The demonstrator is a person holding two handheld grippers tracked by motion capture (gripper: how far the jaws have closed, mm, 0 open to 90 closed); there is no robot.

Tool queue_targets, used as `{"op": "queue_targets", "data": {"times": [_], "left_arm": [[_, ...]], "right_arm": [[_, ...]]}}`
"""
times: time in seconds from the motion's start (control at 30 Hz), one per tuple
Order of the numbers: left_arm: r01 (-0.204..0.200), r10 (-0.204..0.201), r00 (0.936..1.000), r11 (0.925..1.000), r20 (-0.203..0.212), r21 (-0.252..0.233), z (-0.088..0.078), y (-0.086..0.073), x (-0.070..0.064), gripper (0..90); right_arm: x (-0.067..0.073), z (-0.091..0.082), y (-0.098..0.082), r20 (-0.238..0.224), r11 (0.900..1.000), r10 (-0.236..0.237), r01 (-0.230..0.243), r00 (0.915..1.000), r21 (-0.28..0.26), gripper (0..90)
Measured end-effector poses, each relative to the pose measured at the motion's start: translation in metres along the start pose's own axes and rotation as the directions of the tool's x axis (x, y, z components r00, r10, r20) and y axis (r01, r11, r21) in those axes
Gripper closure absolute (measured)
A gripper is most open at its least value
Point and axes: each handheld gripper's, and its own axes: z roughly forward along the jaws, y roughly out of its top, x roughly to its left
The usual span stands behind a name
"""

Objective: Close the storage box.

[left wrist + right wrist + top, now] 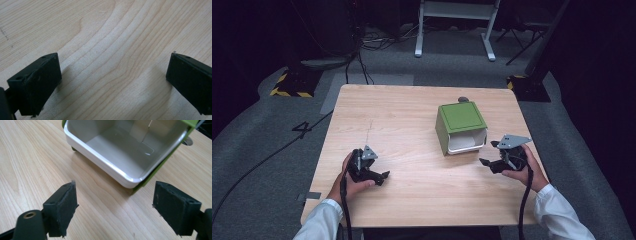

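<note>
While you rest both hands on the wooden table [412, 120], one green box [460, 127] lies on its side right of centre, its white-lined mouth facing you. Your left gripper [384, 176] and right gripper [486, 154] both gape, released and holding nothing. One small grey object [463, 99] sits just behind the box.

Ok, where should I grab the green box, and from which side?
Probably its white rim: the green box lies on its side, its open mouth toward the right gripper. Come in from that near side, one jaw inside, one under or outside the lower wall.
</note>
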Motion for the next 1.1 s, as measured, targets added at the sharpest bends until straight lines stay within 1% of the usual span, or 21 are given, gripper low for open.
{"op": "queue_targets", "data": {"times": [0.13, 0.17, 0.27, 0.37, 0.4, 0.43, 0.47, 0.5, 0.53, 0.57, 0.67, 0.73, 0.77, 0.83, 0.87, 0.93, 0.97, 1.0, 1.1], "left_arm": [[0.000, 0.000, 1.0000, 1.0000, 0.000, 0.000, 0.000, 0.000, 0.000, 0.2], [0.000, 0.000, 1.0000, 1.0000, 0.000, 0.000, 0.000, 0.000, 0.000, 0.2], [0.000, 0.000, 1.0000, 1.0000, 0.000, 0.000, 0.000, 0.000, 0.000, 0.2], [0.000, 0.000, 1.0000, 1.0000, 0.000, 0.000, 0.000, 0.000, 0.000, 0.2], [0.000, 0.000, 1.0000, 1.0000, 0.000, 0.000, 0.000, 0.000, 0.000, 0.2], [0.000, 0.000, 1.0000, 1.0000, 0.000, 0.000, 0.000, 0.000, 0.000, 0.2], [0.000, 0.000, 1.0000, 1.0000, 0.000, 0.000, 0.000, 0.000, 0.000, 0.2], [0.002, -0.002, 1.0000, 1.0000, 0.000, -0.001, 0.000, 0.000, 0.000, 0.2], [0.002, -0.002, 1.0000, 1.0000, 0.000, -0.001, 0.000, 0.000, 0.000, 0.2], [0.003, -0.003, 1.0000, 1.0000, 0.000, -0.002, 0.000, 0.000, 0.000, 0.2], [0.004, -0.004, 1.0000, 1.0000, 0.000, -0.001, 0.000, 0.000, 0.000, 0.2], [0.004, -0.004, 1.0000, 1.0000, 0.000, -0.001, 0.000, 0.000, 0.000, 0.2], [0.003, -0.003, 1.0000, 1.0000, -0.001, -0.001, 0.000, 0.000, 0.000, 0.2], [0.004, -0.004, 1.0000, 1.0000, 0.000, -0.001, 0.000, 0.000, -0.001, 0.2], [0.001, -0.001, 1.0000, 1.0000, -0.001, -0.001, 0.000, 0.000, 0.000, 0.2], [0.001, -0.001, 1.0000, 1.0000, -0.001, -0.001, 0.000, 0.000, 0.000, 0.2], [0.001, -0.001, 1.0000, 1.0000, -0.001, -0.001, 0.000, 0.000, 0.000, 0.2], [0.000, 0.000, 1.0000, 1.0000, 0.000, -0.001, 0.000, 0.000, 0.000, 0.2], [-0.001, 0.001, 1.0000, 1.0000, -0.001, -0.001, 0.000, 0.000, -0.001, 0.2]], "right_arm": [[-0.001, -0.002, -0.005, 0.007, 1.000, 0.003, -0.003, 1.0000, 0.004, 19.7], [-0.002, -0.004, -0.009, 0.012, 1.000, 0.005, -0.006, 0.9999, 0.008, 19.8], [-0.003, -0.006, -0.015, 0.023, 1.000, 0.008, -0.009, 0.9997, 0.023, 19.9], [-0.004, -0.007, -0.024, 0.033, 0.998, 0.018, -0.020, 0.9993, 0.052, 19.9], [-0.004, -0.007, -0.024, 0.033, 0.998, 0.018, -0.020, 0.9993, 0.052, 19.9], [-0.005, -0.008, -0.031, 0.036, 0.997, 0.027, -0.029, 0.9990, 0.067, 19.9], [-0.005, -0.008, -0.031, 0.036, 0.997, 0.027, -0.029, 0.9990, 0.067, 19.9], [-0.006, -0.009, -0.035, 0.043, 0.997, 0.035, -0.038, 0.9985, 0.074, 19.8], [-0.008, -0.011, -0.044, 0.047, 0.995, 0.056, -0.060, 0.9973, 0.080, 19.9], [-0.009, -0.012, -0.047, 0.048, 0.994, 0.062, -0.066, 0.9969, 0.081, 20.1], [-0.010, -0.016, -0.058, 0.039, 0.992, 0.102, -0.104, 0.9941, 0.067, 21.2], [-0.010, -0.017, -0.061, 0.043, 0.992, 0.105, -0.107, 0.9936, 0.065, 21.1], [-0.011, -0.018, -0.068, 0.043, 0.990, 0.119, -0.122, 0.9920, 0.064, 21.2], [-0.011, -0.019, -0.070, 0.044, 0.990, 0.122, -0.125, 0.9915, 0.069, 21.2], [-0.011, -0.019, -0.073, 0.048, 0.989, 0.128, -0.131, 0.9906, 0.072, 21.1], [-0.013, -0.022, -0.084, 0.048, 0.984, 0.162, -0.165, 0.9857, 0.070, 21.1], [-0.013, -0.022, -0.084, 0.048, 0.984, 0.162, -0.165, 0.9857, 0.070, 21.1], [-0.015, -0.024, -0.093, 0.058, 0.979, 0.188, -0.191, 0.9805, 0.064, 20.9], [-0.018, -0.027, -0.103, 0.061, 0.972, 0.225, -0.228, 0.9725, 0.055, 20.6]]}}
